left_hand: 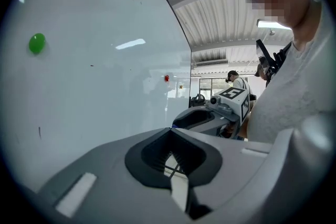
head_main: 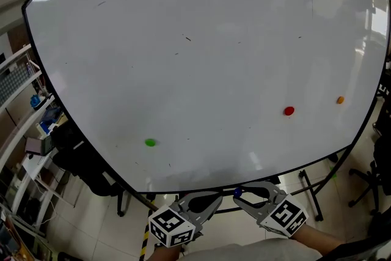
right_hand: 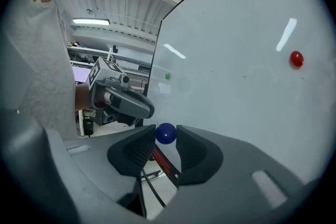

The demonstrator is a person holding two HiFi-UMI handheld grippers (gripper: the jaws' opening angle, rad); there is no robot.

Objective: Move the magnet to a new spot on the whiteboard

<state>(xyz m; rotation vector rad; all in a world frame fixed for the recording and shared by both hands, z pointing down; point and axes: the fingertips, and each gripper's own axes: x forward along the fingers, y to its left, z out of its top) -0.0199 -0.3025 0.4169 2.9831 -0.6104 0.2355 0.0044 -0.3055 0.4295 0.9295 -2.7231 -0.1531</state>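
Note:
The whiteboard (head_main: pixel 183 70) fills the head view, and both grippers hang just below its bottom edge. My right gripper (head_main: pixel 239 194) is shut on a small blue ball magnet (head_main: pixel 237 192), which sits between the jaw tips in the right gripper view (right_hand: pixel 166 134), off the board. My left gripper (head_main: pixel 215 197) is beside it, jaws together with nothing in them (left_hand: pixel 170 129). On the board sit a green magnet (head_main: pixel 149 142) at the lower left, a red magnet (head_main: pixel 289 110) at the lower right and an orange magnet (head_main: pixel 340 99) further right.
The board's black stand legs (head_main: pixel 308 189) reach the floor under its lower edge. Shelves with clutter (head_main: pixel 33 125) and a black chair (head_main: pixel 85 162) stand at the left. Another chair (head_main: pixel 372 180) is at the right. A person (left_hand: pixel 239 81) stands far off.

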